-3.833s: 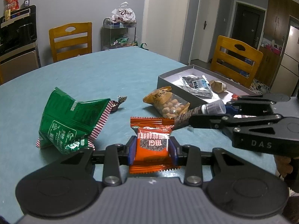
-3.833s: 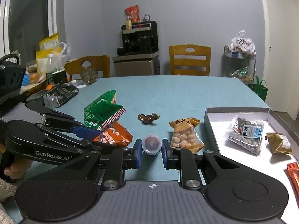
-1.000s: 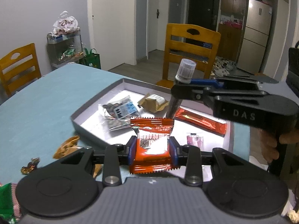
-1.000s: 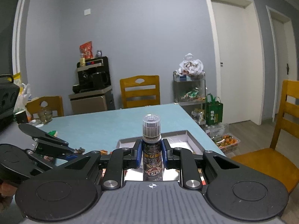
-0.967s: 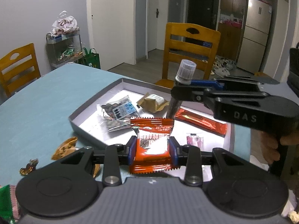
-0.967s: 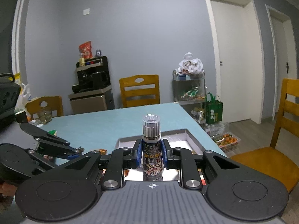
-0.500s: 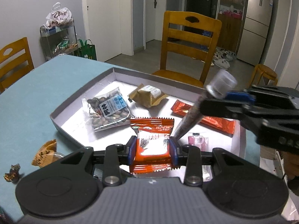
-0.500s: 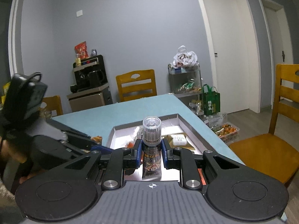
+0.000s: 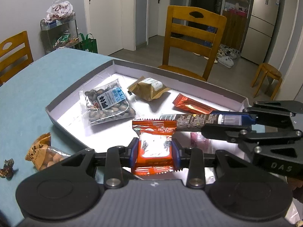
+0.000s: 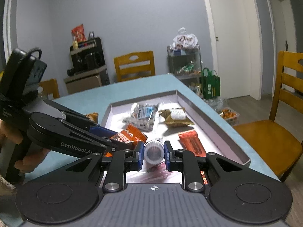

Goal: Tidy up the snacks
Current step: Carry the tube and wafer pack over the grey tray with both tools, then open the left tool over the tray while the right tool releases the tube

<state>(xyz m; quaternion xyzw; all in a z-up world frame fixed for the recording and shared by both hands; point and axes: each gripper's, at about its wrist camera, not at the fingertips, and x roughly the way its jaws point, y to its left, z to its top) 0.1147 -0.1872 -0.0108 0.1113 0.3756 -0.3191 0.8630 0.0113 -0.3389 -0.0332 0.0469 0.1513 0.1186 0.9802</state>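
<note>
- "DAS" is read in raised letters on the right claw (image 9: 230, 120) in the left wrist view; "GenRobot.AI" is printed in white on the left claw (image 10: 132, 139) in the right wrist view.
- A white bag marked "Dove" (image 9: 59, 9) is seen on a wire shelf against the far wall.
- The left claw is pressed on an orange snack packet (image 9: 154, 147) — crimped ends, a clear window showing dark seeds — held above the near edge of the grey box (image 9: 79, 83).
- The right claw is pinched on a dark printed tube with a clear ribbed cap (image 10: 153, 151), held roughly level over the box; its print cannot be read.
- Inside the box lie a clear nut pack with a blue-and-white label in Chinese characters (image 9: 108, 103), a gold packet (image 9: 149, 89) and a long red bar (image 9: 193, 106).
- On the teal bench (image 9: 28, 94), beside the box's left wall, an orange peanut bag lettered "FLAVOR" (image 9: 42, 154) is seen.
</note>
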